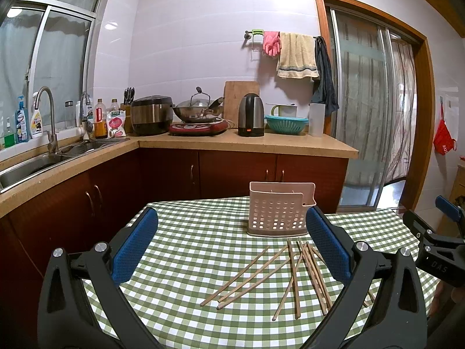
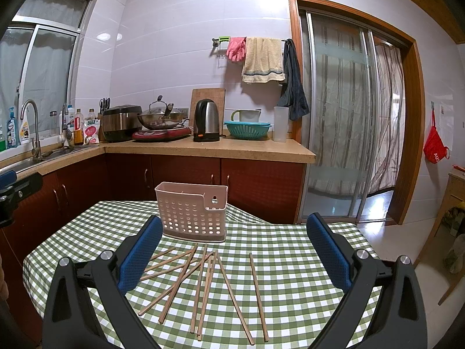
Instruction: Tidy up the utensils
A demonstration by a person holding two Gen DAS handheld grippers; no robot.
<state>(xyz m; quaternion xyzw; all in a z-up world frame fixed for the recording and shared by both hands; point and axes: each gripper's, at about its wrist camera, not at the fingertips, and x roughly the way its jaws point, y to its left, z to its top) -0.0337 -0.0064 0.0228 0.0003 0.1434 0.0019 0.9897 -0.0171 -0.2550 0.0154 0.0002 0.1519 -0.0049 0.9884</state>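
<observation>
Thin wooden chopsticks [image 2: 203, 285] lie loose and fanned on the checked bench [image 2: 290, 261], just before a pale perforated holder [image 2: 191, 213]. Left claw [image 1: 231, 244] and right claw [image 2: 235, 250] both spread wide, gripping nothing.

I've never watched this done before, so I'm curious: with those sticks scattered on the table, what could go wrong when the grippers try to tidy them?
1. The chopsticks lie crossed and touching, so a gripper may pinch two or nudge the neighbours.
2. The single chopstick lies apart, flat on the tablecloth; the pads may snag the cloth.
3. The holder looks light and may tip or slide if a chopstick hits its rim.
</observation>
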